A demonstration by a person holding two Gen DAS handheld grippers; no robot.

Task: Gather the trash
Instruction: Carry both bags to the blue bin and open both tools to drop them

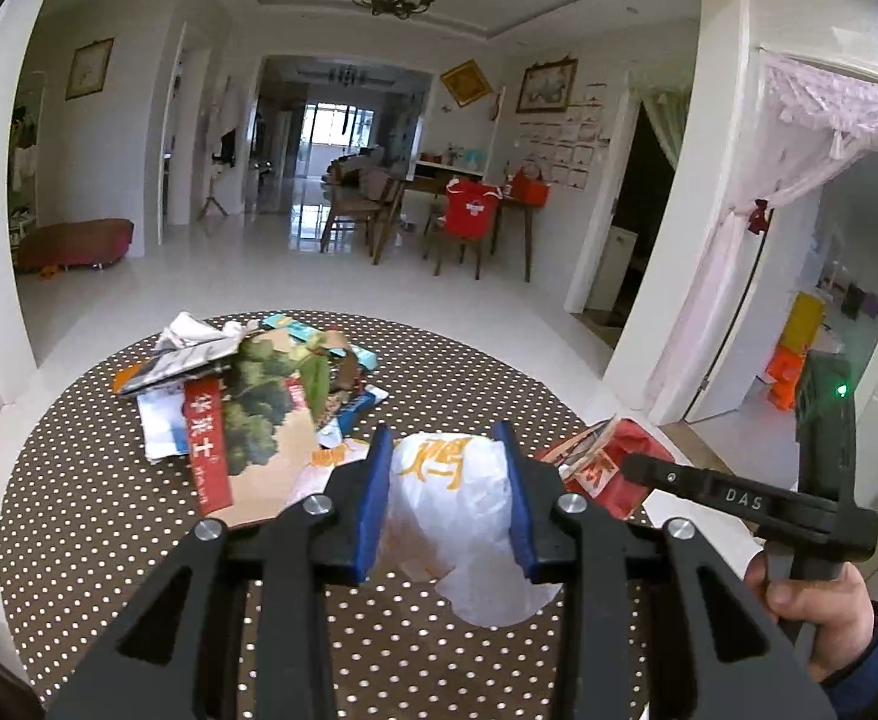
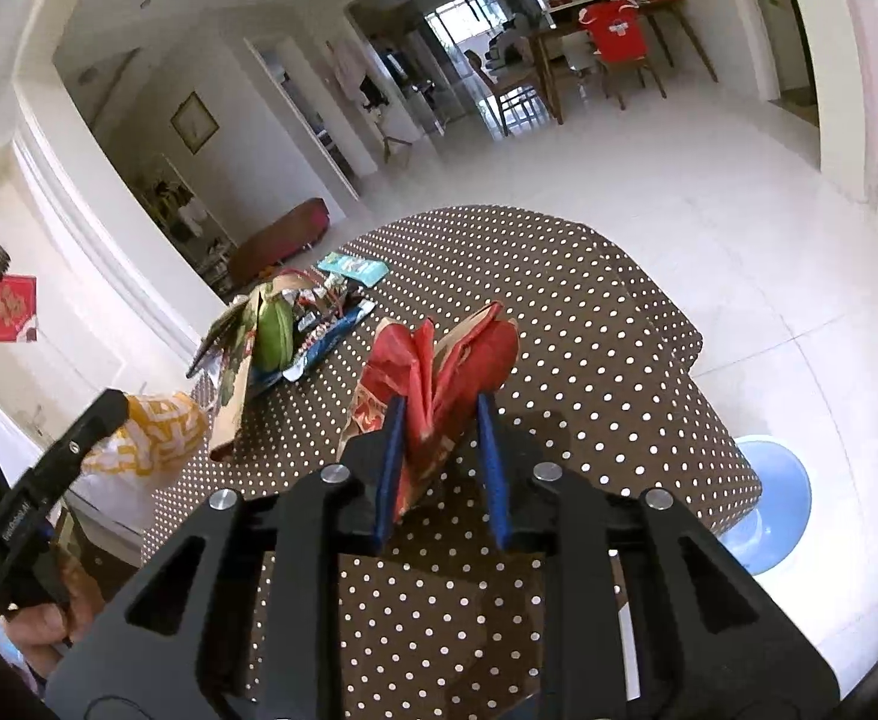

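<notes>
blue basin (image 2: pixel 769 516) beside table (image 2: pixel 589 372), contents unclear

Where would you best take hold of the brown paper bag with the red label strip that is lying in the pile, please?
Probably the brown paper bag is best taken by its near bottom edge, coming in low from the near side. It lies fairly flat on the table, with that edge bare and free, while its far end is tangled in the other wrappers.

A crumpled white wrapper (image 1: pixel 451 504) and red wrapper (image 2: pixel 439 372) are lifted; other wrappers (image 1: pixel 240 402) lie heaped on the table (image 1: pixel 78 510).
</notes>
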